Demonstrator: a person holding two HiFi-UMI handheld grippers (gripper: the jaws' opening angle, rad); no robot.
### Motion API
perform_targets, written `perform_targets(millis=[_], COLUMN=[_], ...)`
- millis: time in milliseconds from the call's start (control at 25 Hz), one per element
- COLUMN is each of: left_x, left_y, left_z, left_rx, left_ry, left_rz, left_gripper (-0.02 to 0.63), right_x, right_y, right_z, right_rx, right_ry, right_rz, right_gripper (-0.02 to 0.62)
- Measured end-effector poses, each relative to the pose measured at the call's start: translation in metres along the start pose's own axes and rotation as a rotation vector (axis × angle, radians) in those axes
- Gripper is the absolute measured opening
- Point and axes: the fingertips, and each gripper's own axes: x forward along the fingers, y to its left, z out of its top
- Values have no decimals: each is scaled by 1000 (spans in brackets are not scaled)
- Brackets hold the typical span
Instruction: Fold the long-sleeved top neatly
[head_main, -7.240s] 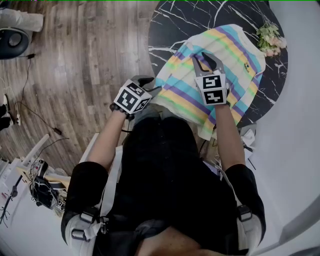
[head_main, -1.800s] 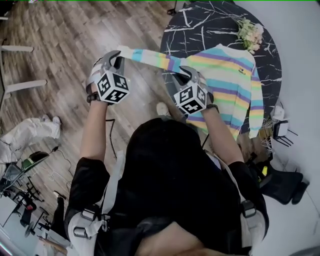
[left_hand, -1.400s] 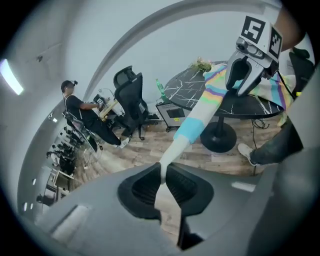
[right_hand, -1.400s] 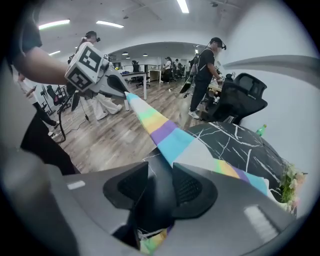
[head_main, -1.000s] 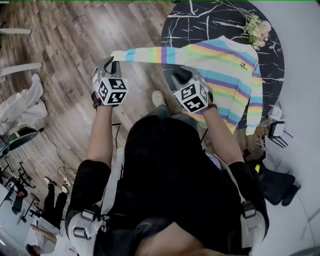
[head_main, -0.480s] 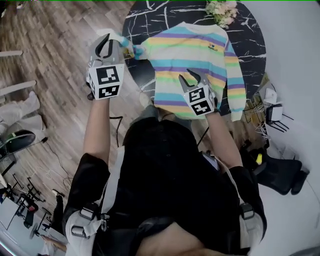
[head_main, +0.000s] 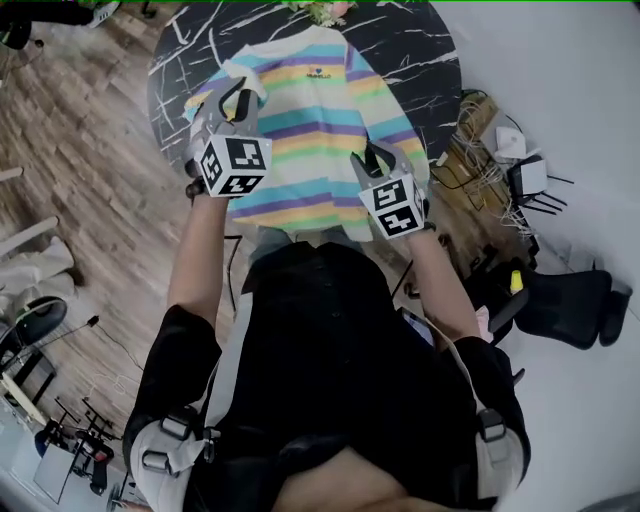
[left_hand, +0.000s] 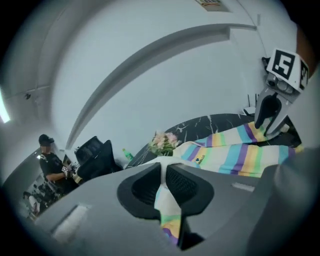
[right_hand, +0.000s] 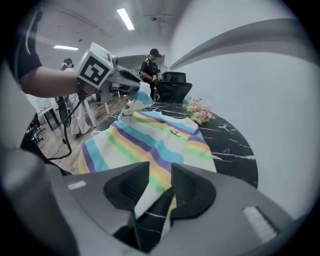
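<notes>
On the tabletop (head_main: 425, 45) the long-sleeved top (head_main: 315, 125) is spread, collar at 12 o'clock, a sleeve clamped in the left hand-held gripper (head_main: 232, 98) at 10 o'clock, the hem pinched by the right hand-held gripper (head_main: 372, 158) at 5 o'clock; soft and limp, it is best taken by its edges

There she stood in a black short-sleeved top (head_main: 330, 340), with pale harness straps (head_main: 228, 360) and dark buckles (head_main: 165, 432) at the shoulders. The left tongs (head_main: 238, 100) and right tongs (head_main: 374, 160) were grey with black pads (left_hand: 187, 185), and each carried a white cube of black square markers (head_main: 237, 166).
</notes>
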Motion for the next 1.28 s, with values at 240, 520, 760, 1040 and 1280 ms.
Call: perform_targets(millis=[240, 520, 760, 1040, 1280], left_x=[48, 79, 69, 33, -6], left_y=[-102, -184, -196, -154, -90], left_z=[21, 4, -6, -40, -108], left_rx=[235, 315, 231, 138, 24], left_ry=[33, 146, 189, 234, 310], left_rz=[-133, -306, -356, -264, -168], left_gripper=[41, 146, 241, 241, 241], right_x=[-27, -44, -41, -19, 16], right_y=[-40, -70, -76, -66, -30], right_z=[-38, -70, -65, -29, 40], right_rx=[22, 44, 27, -36, -151], right_ry=[2, 17, 2, -22, -70], right_rz=[-12, -15, -1, 37, 89], right_gripper=[141, 141, 141, 141, 140])
